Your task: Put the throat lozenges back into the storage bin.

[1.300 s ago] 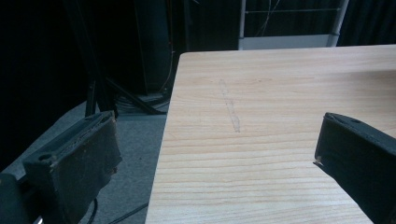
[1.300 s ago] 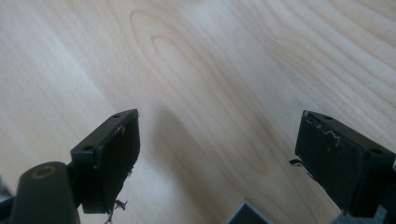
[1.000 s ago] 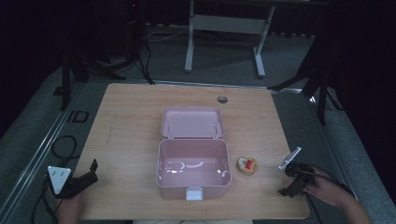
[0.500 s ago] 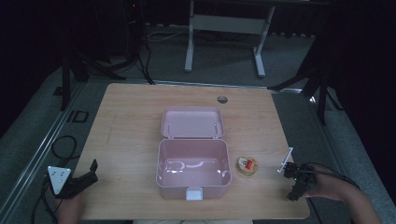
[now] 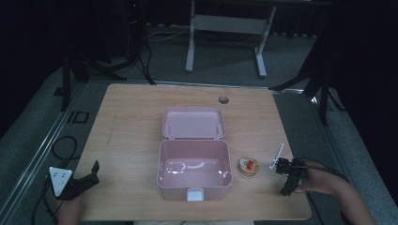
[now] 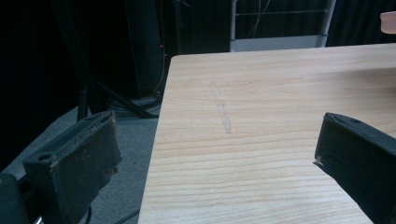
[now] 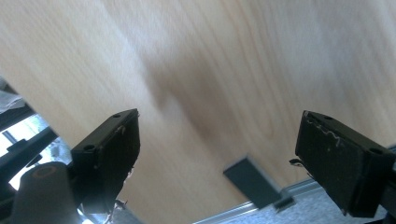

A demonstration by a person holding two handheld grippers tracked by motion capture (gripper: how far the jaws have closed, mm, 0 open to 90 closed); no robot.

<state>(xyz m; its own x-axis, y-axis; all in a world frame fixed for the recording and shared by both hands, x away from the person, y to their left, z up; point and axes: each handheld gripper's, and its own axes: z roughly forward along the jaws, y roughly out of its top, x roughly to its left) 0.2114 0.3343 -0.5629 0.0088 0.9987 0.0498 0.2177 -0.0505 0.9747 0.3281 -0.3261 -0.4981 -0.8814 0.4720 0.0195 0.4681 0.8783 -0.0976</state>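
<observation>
Pink plastic box [image 5: 194, 164] lid open | left gripper [image 5: 87, 178] jaws wide | right gripper [image 5: 286, 180] jaws wide

Looks like a lab or recording studio setup, not a home. Light wood desk [image 5: 141, 122] with a cable grommet hole [image 5: 223, 100] stands alone on grey carpet [image 5: 33, 136]. Black curtains [image 5: 375, 70] all round, room dark beyond the table. Black tripod legs [image 5: 89, 70] at both far corners, loose cables [image 5: 145, 56] on the floor, a white-framed adjustable desk [image 5: 225, 23] behind.
</observation>
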